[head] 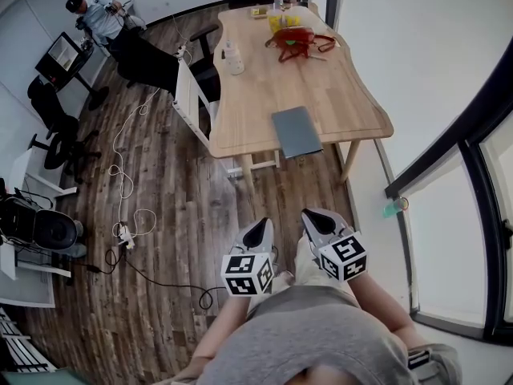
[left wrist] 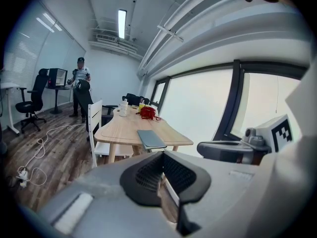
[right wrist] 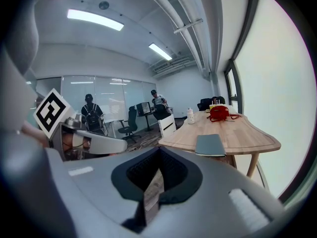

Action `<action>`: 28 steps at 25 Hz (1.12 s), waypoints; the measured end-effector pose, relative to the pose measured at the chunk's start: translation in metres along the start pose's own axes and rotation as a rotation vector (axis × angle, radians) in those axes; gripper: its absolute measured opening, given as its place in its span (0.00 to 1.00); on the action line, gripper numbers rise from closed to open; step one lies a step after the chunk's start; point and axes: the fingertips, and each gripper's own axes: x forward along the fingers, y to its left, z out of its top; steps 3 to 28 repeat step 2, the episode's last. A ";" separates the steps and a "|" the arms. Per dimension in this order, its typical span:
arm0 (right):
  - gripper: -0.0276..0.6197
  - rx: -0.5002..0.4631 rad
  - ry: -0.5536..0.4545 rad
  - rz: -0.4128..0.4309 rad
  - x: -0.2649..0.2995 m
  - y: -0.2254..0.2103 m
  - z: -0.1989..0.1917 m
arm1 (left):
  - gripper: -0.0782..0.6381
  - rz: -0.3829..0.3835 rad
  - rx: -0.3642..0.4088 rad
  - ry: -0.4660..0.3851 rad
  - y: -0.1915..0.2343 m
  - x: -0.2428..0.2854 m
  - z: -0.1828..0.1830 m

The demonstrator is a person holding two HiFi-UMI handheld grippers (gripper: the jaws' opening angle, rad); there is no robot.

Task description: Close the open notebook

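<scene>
**Notebook lies shut; grippers stand well clear**

We find the notebook point(head: 296, 131) at frame centre, on the near end of the table point(head: 256, 87), its grey cover flat. We judge the closing done, with nothing left to do. Its long axis runs nearly top to bottom of the frame, one short end at the table's lower edge. The left gripper point(head: 260, 224) and right gripper point(head: 313, 215), low in frame, are both pressed together and empty.

Both hand-held grippers point(head: 262, 228) point(head: 313, 216) closed, empty
</scene>
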 end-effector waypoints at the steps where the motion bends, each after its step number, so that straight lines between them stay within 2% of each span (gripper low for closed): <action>1: 0.04 -0.001 0.000 0.001 0.000 0.000 0.001 | 0.12 0.000 0.000 0.000 0.000 0.000 0.000; 28: 0.04 -0.001 -0.001 0.001 0.001 -0.001 0.001 | 0.12 0.001 0.000 0.001 0.000 0.000 0.001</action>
